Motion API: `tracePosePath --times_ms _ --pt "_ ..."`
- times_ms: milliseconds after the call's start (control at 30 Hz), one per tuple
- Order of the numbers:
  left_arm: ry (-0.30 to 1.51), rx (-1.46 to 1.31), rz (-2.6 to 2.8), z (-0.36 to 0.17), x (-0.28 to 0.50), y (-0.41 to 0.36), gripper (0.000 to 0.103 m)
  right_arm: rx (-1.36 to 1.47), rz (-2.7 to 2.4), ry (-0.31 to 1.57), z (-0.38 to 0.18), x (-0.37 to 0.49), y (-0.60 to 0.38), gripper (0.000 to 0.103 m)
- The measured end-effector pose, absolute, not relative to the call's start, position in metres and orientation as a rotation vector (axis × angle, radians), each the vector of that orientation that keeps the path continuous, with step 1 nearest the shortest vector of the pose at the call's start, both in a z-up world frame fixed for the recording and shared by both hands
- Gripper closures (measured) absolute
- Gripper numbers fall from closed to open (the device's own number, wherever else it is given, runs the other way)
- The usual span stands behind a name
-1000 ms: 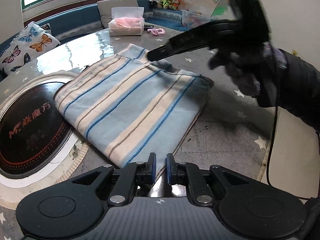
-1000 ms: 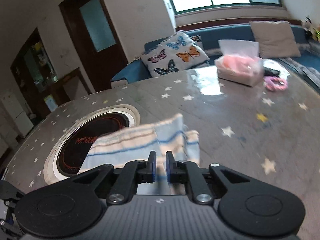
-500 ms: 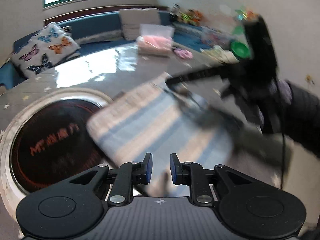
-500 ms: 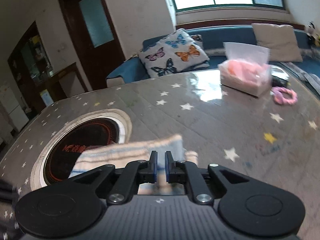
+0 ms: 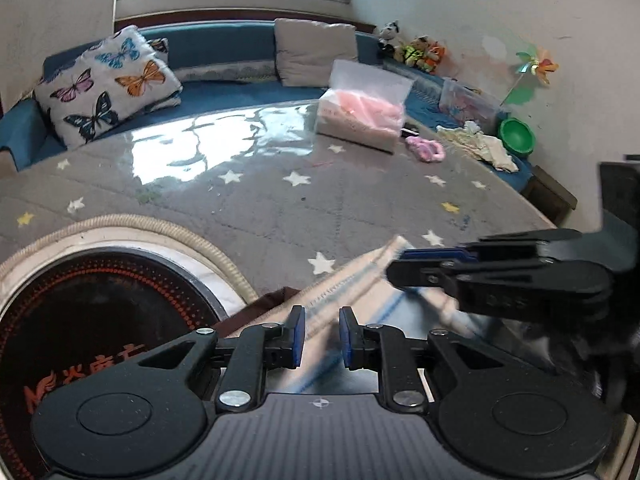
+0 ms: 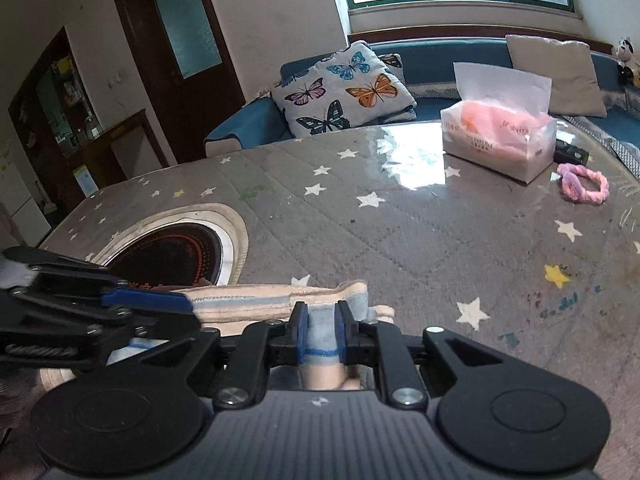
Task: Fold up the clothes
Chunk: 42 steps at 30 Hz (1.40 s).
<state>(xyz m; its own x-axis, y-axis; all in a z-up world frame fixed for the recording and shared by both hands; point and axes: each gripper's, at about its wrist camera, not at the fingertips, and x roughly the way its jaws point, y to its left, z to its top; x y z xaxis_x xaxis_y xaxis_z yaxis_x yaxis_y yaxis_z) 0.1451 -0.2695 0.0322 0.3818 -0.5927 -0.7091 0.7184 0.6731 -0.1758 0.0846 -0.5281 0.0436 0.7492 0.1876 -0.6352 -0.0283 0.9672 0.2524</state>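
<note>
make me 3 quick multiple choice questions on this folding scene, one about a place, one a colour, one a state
1. Where does the tissue box stand?
A. at the table's far side, by the pink ring
B. on the round hob
C. on the sofa

2. What colour are the stripes on the cloth?
A. red and black
B. blue and cream
C. green and yellow

3. What is between the right gripper's pads?
A. nothing
B. the pink ring
C. a bunched fold of the cloth

Answers:
1 A: the box stands on the table next to the ring.
2 B: blue lines run across pale blue and cream bands.
3 C: cloth fills the gap between the pads.
</note>
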Motion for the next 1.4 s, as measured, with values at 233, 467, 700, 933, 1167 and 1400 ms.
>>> tracePosePath --times_ms 233,467,700,933,1167,1400 --pt "0.855 0.138 -0.827 0.022 0.158 -0.268 0.084 0.227 0.126 0.719 0.039 0.087 -0.529 0.091" --pt "0.847 0.123 -0.813 0.022 0.160 -0.270 0.083 0.241 0.124 0.714 0.040 0.086 -0.530 0.090" --pt "0.839 0.116 -0.805 0.024 0.160 -0.269 0.082 0.197 0.126 0.701 0.051 0.078 -0.524 0.089" --pt "0.820 0.133 -0.819 0.034 0.138 -0.259 0.080 0.119 0.207 0.679 0.064 0.045 -0.498 0.082" --pt "0.797 0.136 -0.843 0.039 0.108 -0.246 0.070 -0.071 0.197 0.677 0.039 0.018 -0.467 0.076" --pt "0.813 0.106 -0.801 0.036 0.091 -0.222 0.060 0.074 0.157 0.640 0.052 0.005 -0.496 0.075"
